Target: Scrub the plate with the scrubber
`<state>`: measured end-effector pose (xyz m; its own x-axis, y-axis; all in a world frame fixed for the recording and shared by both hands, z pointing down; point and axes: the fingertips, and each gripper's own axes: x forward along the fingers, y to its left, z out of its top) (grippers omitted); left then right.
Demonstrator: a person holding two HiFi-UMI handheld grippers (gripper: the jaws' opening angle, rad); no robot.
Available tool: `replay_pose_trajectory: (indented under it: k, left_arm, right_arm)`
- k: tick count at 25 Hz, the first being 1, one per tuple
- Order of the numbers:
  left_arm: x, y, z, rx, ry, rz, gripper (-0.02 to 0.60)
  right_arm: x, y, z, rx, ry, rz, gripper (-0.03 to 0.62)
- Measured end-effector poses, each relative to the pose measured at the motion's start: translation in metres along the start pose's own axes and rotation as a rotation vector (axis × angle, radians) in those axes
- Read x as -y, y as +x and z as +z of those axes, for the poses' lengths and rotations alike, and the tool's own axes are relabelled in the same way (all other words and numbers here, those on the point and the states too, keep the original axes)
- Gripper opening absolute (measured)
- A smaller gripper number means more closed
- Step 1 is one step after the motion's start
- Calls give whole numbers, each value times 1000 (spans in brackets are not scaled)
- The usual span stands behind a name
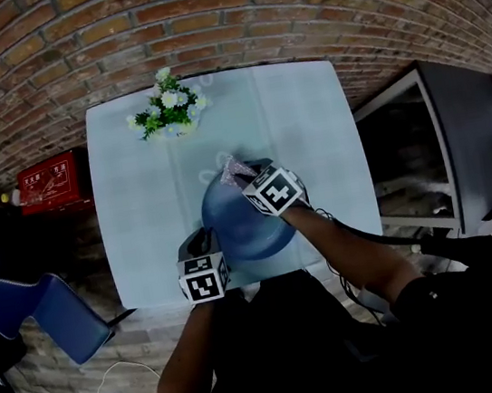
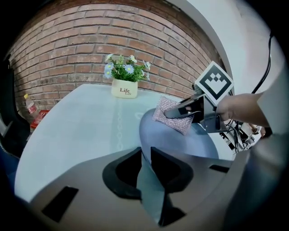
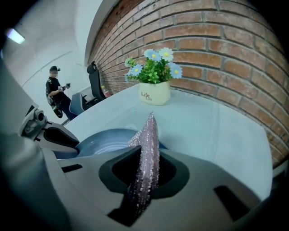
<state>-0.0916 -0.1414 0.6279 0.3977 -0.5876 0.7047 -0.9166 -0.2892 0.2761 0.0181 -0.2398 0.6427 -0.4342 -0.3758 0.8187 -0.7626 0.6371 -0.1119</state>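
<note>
Fig.: L hand-held gripper clamped on near rim of blue plate. R hand-held gripper pinches pink scrubber at plate's far side, over pale surface.

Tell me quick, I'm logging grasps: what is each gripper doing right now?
Left gripper: closed on the rim of the plate.
Right gripper: closed on the scrubber.

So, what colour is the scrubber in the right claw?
The scrubber is a glittery pinkish silver. It shows best in the right gripper view.
</note>
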Motion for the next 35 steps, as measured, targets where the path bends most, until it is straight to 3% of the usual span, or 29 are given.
replay_pose_trajectory:
  k: [21, 27, 35]
  left_arm:
    - [4, 1, 0, -25, 78, -84, 91]
    - [4, 2, 0, -24, 52, -87, 91]
    - [4, 2, -1, -4, -8, -47, 86]
  right_arm:
    - [50, -52, -49, 32, 338, -354, 63]
    - [46, -61, -52, 50, 355, -329, 63]
    - [18, -63, -26, 112, 94, -177, 63]
